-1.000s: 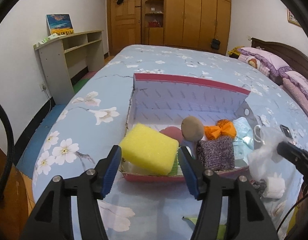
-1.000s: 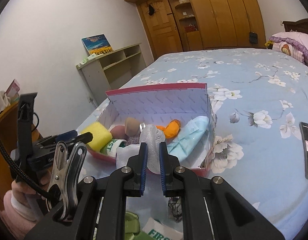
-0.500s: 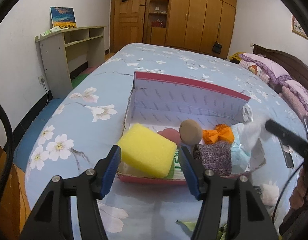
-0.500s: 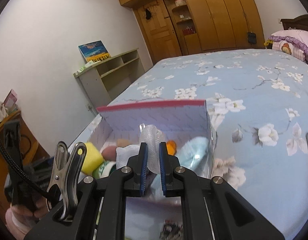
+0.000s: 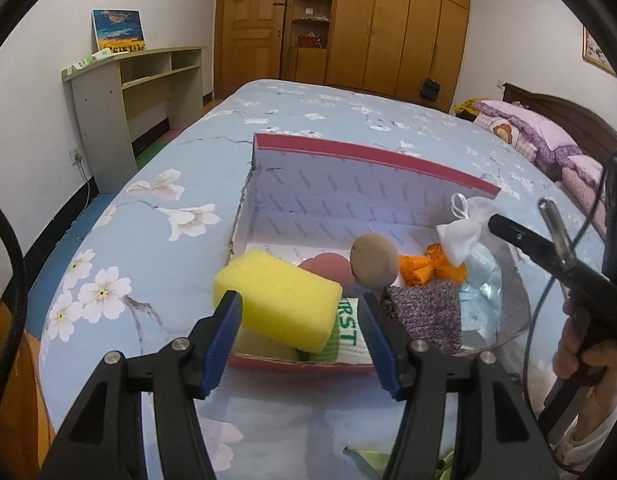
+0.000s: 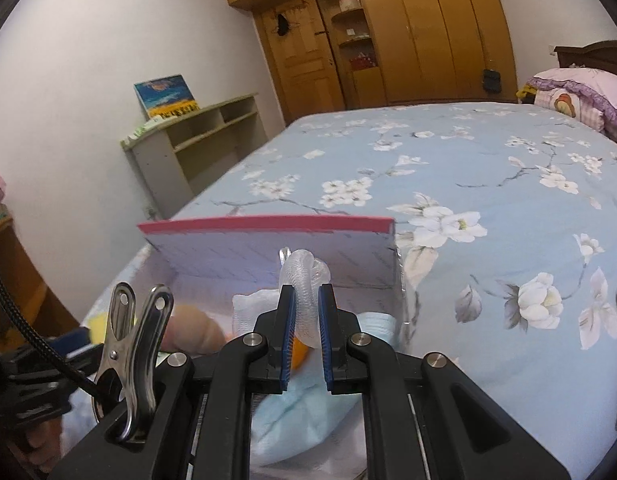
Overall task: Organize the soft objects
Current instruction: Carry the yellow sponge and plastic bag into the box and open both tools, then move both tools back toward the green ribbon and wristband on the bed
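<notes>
The right tool (image 6: 307,334) grips a mesh pouch (image 6: 304,280) above the box (image 6: 268,248), ready to drop; the left tool (image 5: 300,344) gapes empty.

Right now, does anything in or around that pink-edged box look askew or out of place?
The yellow sponge block sits tilted, propped on other items and leaning over the front edge of the pink-rimmed cardboard box. The box's left rear corner looks torn open. Otherwise nothing stands out.
</notes>
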Tool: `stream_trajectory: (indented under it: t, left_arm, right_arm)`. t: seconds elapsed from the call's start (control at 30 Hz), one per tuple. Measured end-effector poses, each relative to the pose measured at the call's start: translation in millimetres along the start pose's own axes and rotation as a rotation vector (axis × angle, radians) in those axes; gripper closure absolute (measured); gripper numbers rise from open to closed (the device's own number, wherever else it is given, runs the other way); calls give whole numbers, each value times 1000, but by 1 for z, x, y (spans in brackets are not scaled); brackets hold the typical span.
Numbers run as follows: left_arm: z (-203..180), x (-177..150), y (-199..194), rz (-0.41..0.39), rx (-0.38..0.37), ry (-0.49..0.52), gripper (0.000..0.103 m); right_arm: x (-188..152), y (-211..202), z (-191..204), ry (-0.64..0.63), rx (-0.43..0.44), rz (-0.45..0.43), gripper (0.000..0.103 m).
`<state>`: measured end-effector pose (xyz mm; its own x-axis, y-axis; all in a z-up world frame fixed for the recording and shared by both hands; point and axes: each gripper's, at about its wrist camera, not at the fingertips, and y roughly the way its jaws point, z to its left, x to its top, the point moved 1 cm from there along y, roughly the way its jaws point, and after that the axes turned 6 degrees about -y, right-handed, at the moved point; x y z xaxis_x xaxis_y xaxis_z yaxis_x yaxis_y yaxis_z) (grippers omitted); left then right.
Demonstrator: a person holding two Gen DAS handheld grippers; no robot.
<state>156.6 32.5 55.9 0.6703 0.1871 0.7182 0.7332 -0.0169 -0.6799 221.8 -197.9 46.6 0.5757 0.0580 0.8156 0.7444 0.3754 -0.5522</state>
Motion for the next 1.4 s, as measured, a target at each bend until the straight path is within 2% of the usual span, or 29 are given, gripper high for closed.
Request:
stream_trajectory:
  t: [0.13,0.3,0.4,0.63,1.4]
  left_arm:
    - [-3,0,5,4,16,10,40]
    - [-4,-1,6,0,24,15,40]
    - [-5,-3,8,1,32,18,40]
    - [-8,-5,7,10,29,29,39]
    - [-6,-7,-21,-14,5,17,39]
  right_arm:
    - [-5,12,-7,40,31,32,90]
    - [-9,18,-9,26,-5,47,90]
    - [-13,25,-11,20,-41,73,79]
    - [-12,19,-16,63,2,56,61]
    - [-8,-23,0,44,33,2,58]
